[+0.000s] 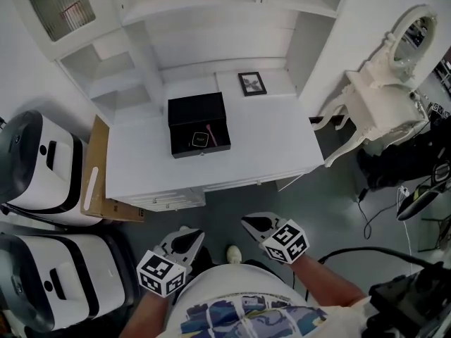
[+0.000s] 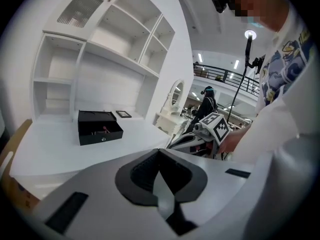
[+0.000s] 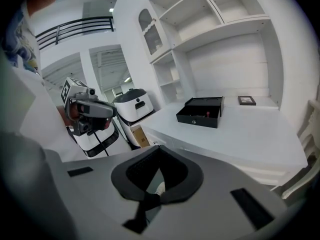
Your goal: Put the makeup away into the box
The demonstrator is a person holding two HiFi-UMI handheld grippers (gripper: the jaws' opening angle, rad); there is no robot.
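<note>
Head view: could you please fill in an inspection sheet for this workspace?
Surface: white desk, no loose makeup seen on it.
Job's things: black box open on the desk; a pink-tipped stick and a small square item inside.
Clutter: picture frame behind the box; cardboard sheet at the desk's left side.
Grippers: left gripper and right gripper shut, empty, near the person's body.
Cables: black cables on the floor, right.
Surroundings: white machines left; mirror table right.
</note>
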